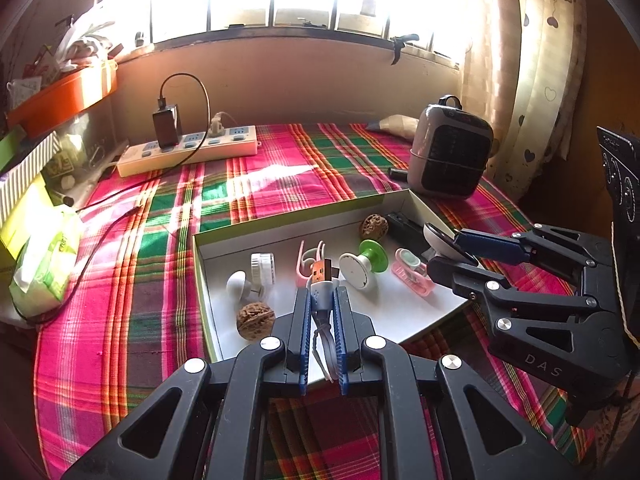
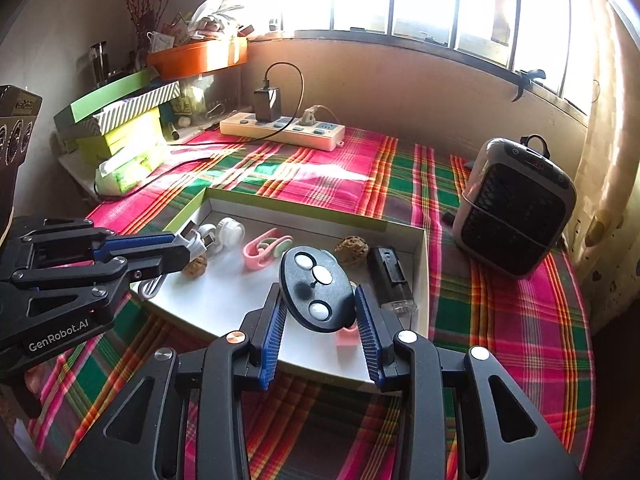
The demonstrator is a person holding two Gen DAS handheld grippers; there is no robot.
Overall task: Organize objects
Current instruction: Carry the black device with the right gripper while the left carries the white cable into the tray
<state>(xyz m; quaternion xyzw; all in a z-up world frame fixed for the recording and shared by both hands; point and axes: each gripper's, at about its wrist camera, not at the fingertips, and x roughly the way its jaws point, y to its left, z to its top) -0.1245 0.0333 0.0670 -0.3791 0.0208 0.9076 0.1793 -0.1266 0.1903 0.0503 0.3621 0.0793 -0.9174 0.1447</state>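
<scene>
Surface [image 1: 120, 304]: covered by a pink, green and red plaid cloth; carries every item listed below.
Tray [image 1: 202, 276]: shallow open box, white inside, green outer walls; lies on the plaid cloth in front of both tongs.
Heater [image 2: 516, 216]: small grey unit with dark grille; stands upright beyond the tray's far right corner, apart from it.
Power strip [image 1: 188, 152]: white, near the back wall; black charger plugged in.
Left tongs [image 1: 323, 300]: clenched on a USB cable [image 1: 322, 280]; metal plug pointing forward over the tray's near edge, white cord trailing back between the blue pads.
Right tongs [image 2: 320, 312]: grasping a black oval disc [image 2: 318, 294] with three pale round inserts; held tilted over the tray's near right part.
Tray contents, right: black rectangular device [image 2: 390, 276] against the right wall; pink clip [image 1: 412, 276] beside it.
Tray contents, middle: green-and-white spool [image 1: 364, 266]; pink loop-shaped holder [image 2: 262, 250]; walnut [image 1: 374, 227] near the far wall.
Tray contents, left: white round parts [image 1: 262, 268]; second walnut [image 1: 255, 320] near the front left corner.
</scene>
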